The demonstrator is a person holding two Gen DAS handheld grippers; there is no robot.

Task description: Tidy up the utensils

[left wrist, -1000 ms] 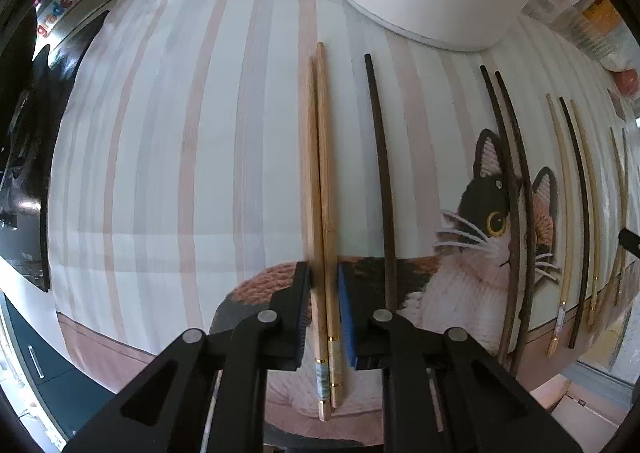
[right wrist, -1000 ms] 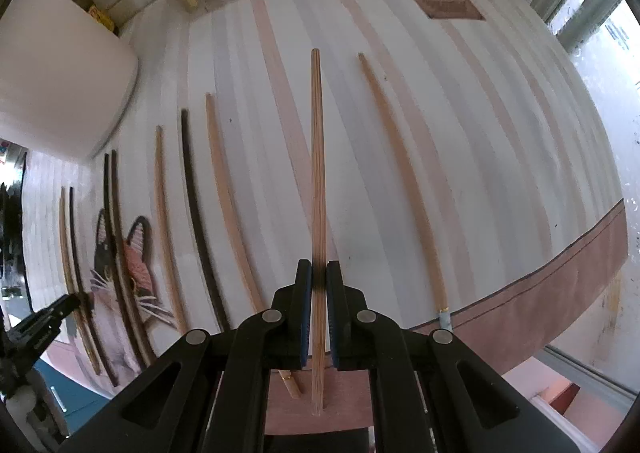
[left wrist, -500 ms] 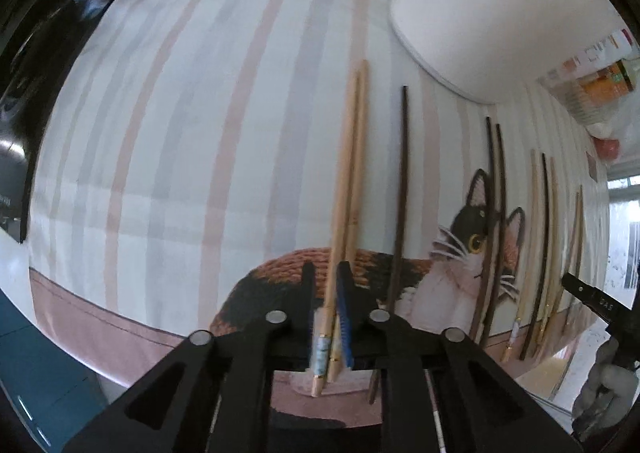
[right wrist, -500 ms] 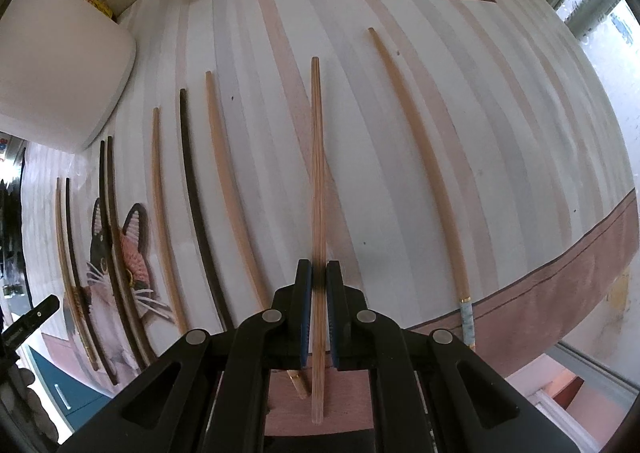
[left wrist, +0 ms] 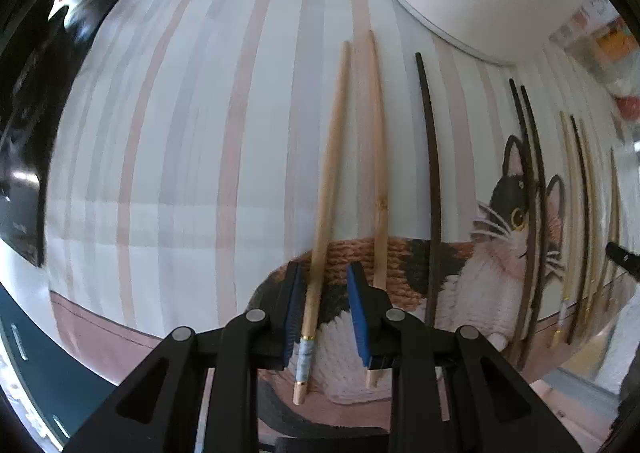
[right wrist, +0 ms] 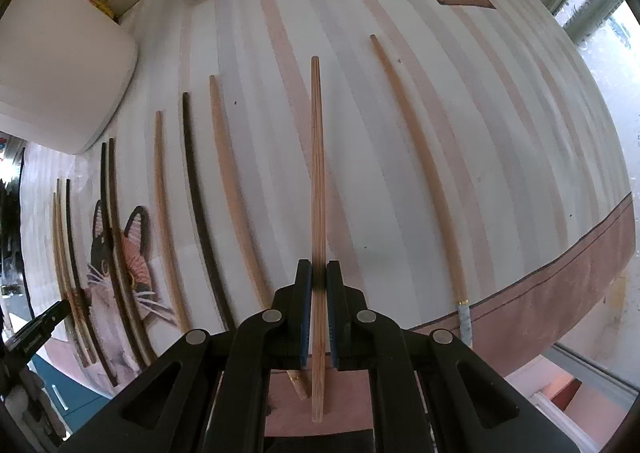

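With the left gripper (left wrist: 323,301) just eased apart around the blue-banded chopstick (left wrist: 325,213) lying on the cat cloth (left wrist: 180,133), lifting straight clear avoids nudging it, while the right gripper (right wrist: 319,309) clamps a bamboo chopstick (right wrist: 318,173)

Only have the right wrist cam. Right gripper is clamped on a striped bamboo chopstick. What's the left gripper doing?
Observer: The left gripper has just been opening. A pale wooden chopstick with a blue-white band lies between its pads, not pinched.
Operator: Where's its mate?
Observer: A second pale wooden chopstick lies right beside it. Their far tips are close and their near ends are splayed apart, with the mate's near end passing under one finger.
Operator: Where on the cloth?
Observer: Over the body of the calico cat print, near the pink hem.
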